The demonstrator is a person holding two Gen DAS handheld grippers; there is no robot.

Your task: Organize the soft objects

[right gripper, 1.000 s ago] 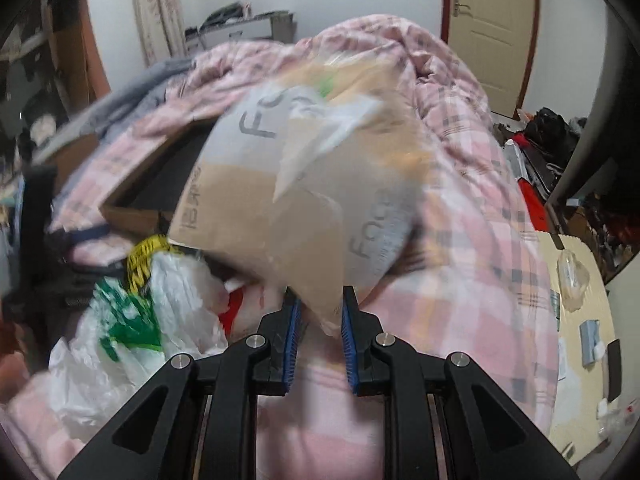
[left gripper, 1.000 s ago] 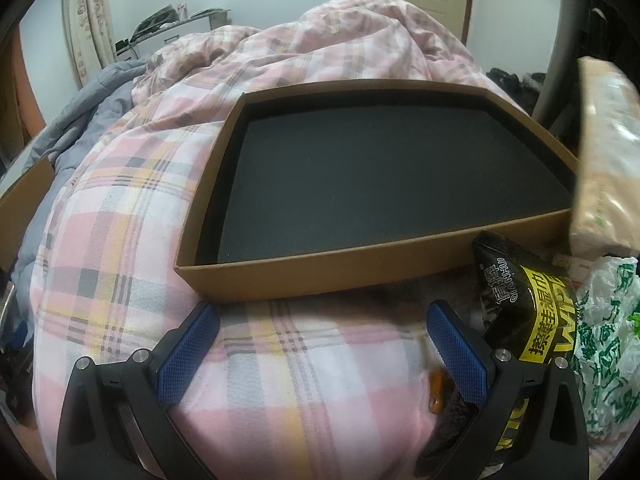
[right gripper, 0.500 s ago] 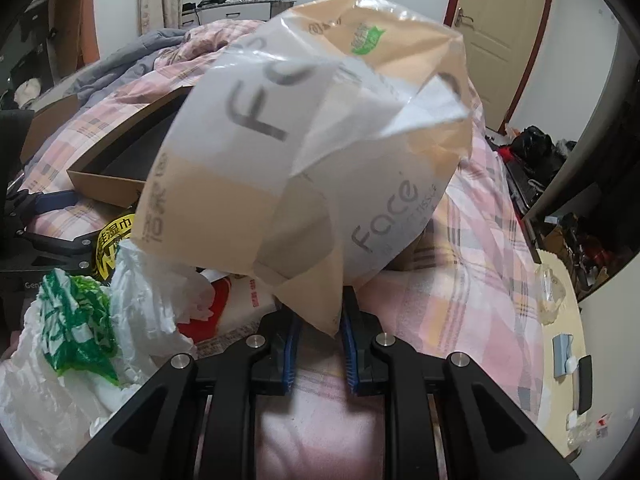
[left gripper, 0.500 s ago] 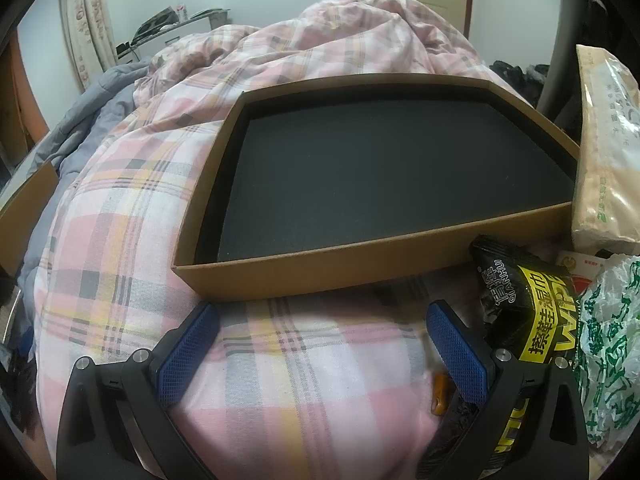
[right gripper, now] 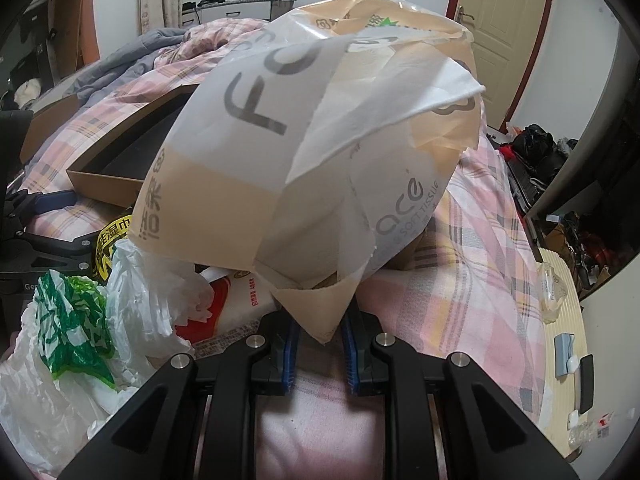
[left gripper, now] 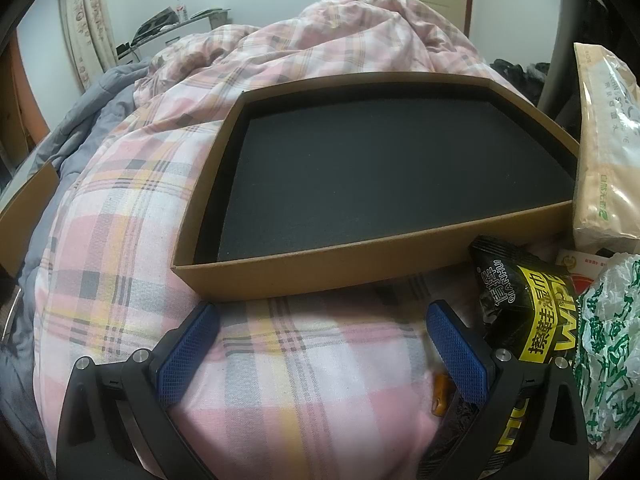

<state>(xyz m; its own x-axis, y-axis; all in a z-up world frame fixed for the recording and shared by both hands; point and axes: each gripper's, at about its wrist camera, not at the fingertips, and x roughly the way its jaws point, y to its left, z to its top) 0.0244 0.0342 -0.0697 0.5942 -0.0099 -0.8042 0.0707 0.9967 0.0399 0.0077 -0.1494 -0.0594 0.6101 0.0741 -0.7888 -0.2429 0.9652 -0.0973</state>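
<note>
Right gripper [right gripper: 318,330] pinches my tissue pack [right gripper: 304,152] by its bottom seam corner, aloft beside the cardboard tray [left gripper: 320,268]; light, squashy, slippery film, so hold the seam. Left gripper [left gripper: 320,320] hangs spread, empty.

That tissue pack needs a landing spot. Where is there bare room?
The cardboard tray has its whole black foam floor bare between its four walls. The plaid quilt left of the tray is also free. It is crowded right of the left gripper: the black wipes pack and green-printed plastic bag.
</note>
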